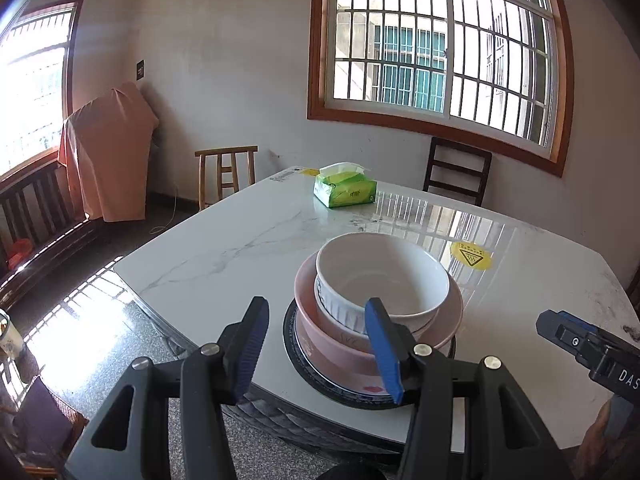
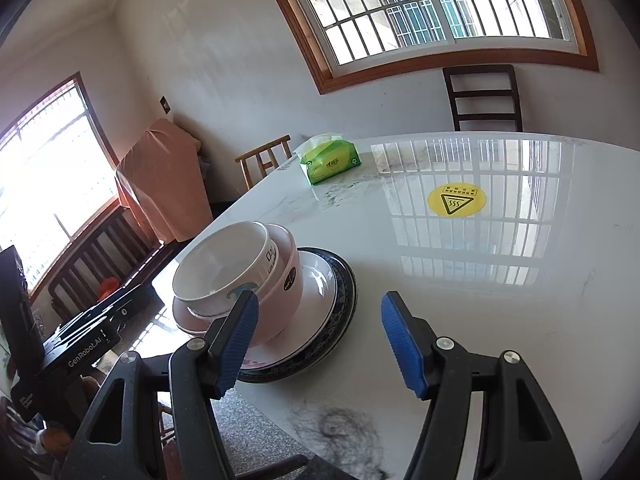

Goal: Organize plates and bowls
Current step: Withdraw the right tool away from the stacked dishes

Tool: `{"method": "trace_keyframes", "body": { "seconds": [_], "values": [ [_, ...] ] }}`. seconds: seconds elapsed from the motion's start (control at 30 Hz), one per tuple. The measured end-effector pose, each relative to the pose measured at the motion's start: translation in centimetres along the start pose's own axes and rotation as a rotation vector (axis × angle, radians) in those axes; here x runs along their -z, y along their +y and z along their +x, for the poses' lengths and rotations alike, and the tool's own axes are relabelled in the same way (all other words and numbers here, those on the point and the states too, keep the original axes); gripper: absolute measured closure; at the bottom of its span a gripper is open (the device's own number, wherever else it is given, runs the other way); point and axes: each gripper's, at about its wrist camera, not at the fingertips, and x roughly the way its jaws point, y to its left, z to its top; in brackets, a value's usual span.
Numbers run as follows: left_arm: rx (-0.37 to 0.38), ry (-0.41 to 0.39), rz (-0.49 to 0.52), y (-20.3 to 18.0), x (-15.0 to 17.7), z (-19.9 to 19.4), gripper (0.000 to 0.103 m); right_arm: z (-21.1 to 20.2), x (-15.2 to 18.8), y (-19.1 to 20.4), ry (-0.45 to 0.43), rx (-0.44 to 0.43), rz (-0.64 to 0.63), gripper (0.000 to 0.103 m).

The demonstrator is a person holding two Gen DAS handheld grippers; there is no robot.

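A white bowl (image 1: 384,276) sits nested in a pink bowl (image 1: 344,344), on stacked plates with a dark-rimmed plate (image 1: 296,356) at the bottom, near the marble table's front edge. The stack also shows in the right wrist view: white bowl (image 2: 220,264), pink bowl (image 2: 288,280), white plate (image 2: 316,300), dark-rimmed plate (image 2: 344,308). My left gripper (image 1: 320,348) is open and empty, just in front of the stack. My right gripper (image 2: 320,344) is open and empty, to the right of the stack; it also shows in the left wrist view (image 1: 568,340).
A green tissue pack (image 1: 345,188) lies at the table's far side. A yellow warning sticker (image 1: 471,256) is on the marble table (image 1: 224,248). A dark chair (image 1: 458,176) and a wooden chair (image 1: 228,172) stand behind the table. A cloth-covered object (image 1: 108,152) stands by the left window.
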Motion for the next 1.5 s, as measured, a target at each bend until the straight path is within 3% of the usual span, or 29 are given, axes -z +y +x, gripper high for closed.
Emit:
{"method": "trace_keyframes", "body": {
  "seconds": [0.17,0.27,0.33,0.47,0.87,1.03,1.17,1.3,1.5],
  "values": [
    [0.028,-0.027,-0.008,-1.5,0.5,-1.8,0.051,-1.8,1.6,-0.6,-0.021,0.002,-0.014,0.039],
    [-0.002,-0.048,0.012,-2.7,0.5,-3.0,0.039,-2.8,2.2,-1.3,-0.034,0.002,-0.012,0.039],
    [0.012,-0.075,0.025,-3.4,0.3,-4.1,0.036,-3.6,2.6,-1.8,-0.048,0.006,-0.013,0.039],
    [0.036,-0.122,0.035,-4.4,-0.2,-6.4,0.020,-4.6,3.0,-3.0,-0.064,0.007,-0.007,0.039],
    [0.096,-0.143,0.071,-7.2,-0.6,-9.3,0.020,-7.0,4.3,-7.4,-0.094,0.059,0.052,0.039],
    [0.107,-0.125,0.094,-8.4,-0.2,-9.3,0.020,-7.9,4.4,-11.6,-0.090,0.150,0.092,0.034],
    [0.109,-0.108,0.124,-9.8,0.2,-8.9,0.017,-8.6,4.3,-16.0,-0.084,0.277,0.110,0.033],
    [0.083,-0.078,0.153,-11.3,1.2,-8.4,0.009,-8.8,3.7,-20.9,-0.029,0.403,0.123,0.032],
    [0.016,-0.056,0.187,-13.1,2.9,-7.2,0.009,-7.8,3.1,-28.6,0.111,0.543,0.172,0.030]
  ]
}}
